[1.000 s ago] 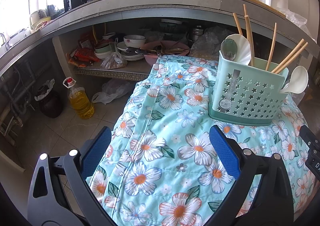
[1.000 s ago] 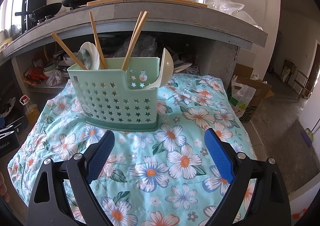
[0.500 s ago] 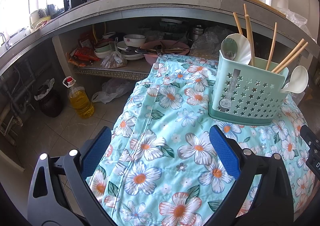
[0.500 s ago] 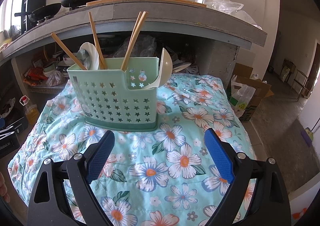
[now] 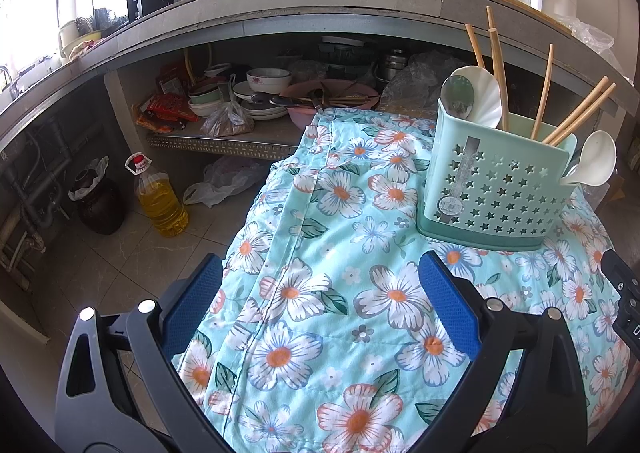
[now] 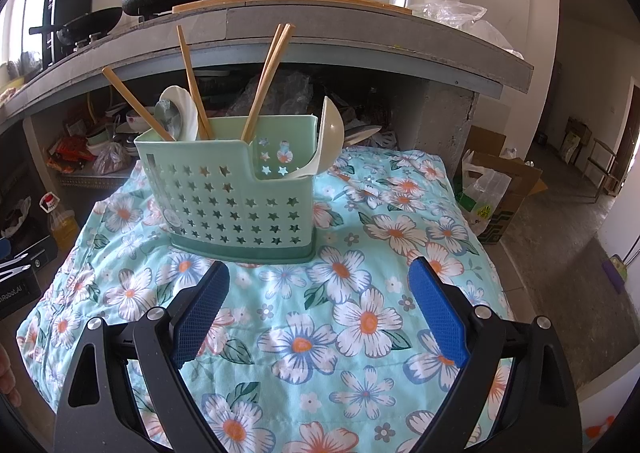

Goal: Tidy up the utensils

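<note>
Left tongs: spread wide, nothing between the blue, finely ribbed pads, black angular arms with silver rivets. Hovering over the near left part of a counter draped in soft quilted turquoise cloth printed with white, orange-centred flowers. Off to the left of these tongs, down on the tiled floor, a clear plastic oil bottle of yellow liquid with a red-and-white cap, beside a dark round jar.

Ahead and to the right of the left tongs: mint-green plastic utensil caddy, boxy, walls punched with star-shaped holes, darker green base, standing upright on the cloth. Inside, toward its left end, a glossy white ceramic spoon with a shiny metal spoon nested against its bowl. Slim, straight wooden chopsticks leaning out at several angles across the middle. At the right end, another white ceramic spoon, bowl up, tipped outward over the rim.

Right tongs: likewise gaping wide and holding nothing, same blue textured pads on black arms, low over the near edge of the floral cloth. Utensil caddy directly ahead, slightly left of centre, well apart from the fingertips. Chopsticks fanning upward; white spoon propped in the lower, notched right compartment.
</note>
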`<state>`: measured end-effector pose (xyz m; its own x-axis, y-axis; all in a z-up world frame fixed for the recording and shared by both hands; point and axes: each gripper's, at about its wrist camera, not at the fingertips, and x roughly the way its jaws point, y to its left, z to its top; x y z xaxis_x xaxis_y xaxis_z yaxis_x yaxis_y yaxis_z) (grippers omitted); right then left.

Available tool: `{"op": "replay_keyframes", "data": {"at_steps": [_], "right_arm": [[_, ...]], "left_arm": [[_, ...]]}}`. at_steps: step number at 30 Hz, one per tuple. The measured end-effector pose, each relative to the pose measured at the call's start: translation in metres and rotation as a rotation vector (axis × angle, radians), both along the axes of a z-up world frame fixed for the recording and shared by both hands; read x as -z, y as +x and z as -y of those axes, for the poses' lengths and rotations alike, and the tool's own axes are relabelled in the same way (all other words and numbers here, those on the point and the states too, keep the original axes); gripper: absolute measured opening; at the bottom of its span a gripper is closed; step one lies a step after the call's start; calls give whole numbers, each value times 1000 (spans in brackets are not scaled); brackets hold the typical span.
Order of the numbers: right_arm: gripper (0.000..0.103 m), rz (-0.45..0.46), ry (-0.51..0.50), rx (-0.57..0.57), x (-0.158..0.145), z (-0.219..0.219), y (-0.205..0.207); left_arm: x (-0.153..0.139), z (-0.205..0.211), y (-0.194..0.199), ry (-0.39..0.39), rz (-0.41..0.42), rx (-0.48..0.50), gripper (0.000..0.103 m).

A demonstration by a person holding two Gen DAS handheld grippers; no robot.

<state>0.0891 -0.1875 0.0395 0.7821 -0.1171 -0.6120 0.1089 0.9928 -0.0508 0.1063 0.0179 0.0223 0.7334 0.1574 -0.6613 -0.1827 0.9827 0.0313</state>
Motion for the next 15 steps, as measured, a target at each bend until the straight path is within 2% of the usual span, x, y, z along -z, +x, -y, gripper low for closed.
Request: {"op": "replay_keyframes", "data": {"at_steps": [15], "right_arm": [[89, 0, 4, 1, 0, -1, 0]], "left_arm": [[-1, -1, 1, -3, -2, 2, 95]]}}
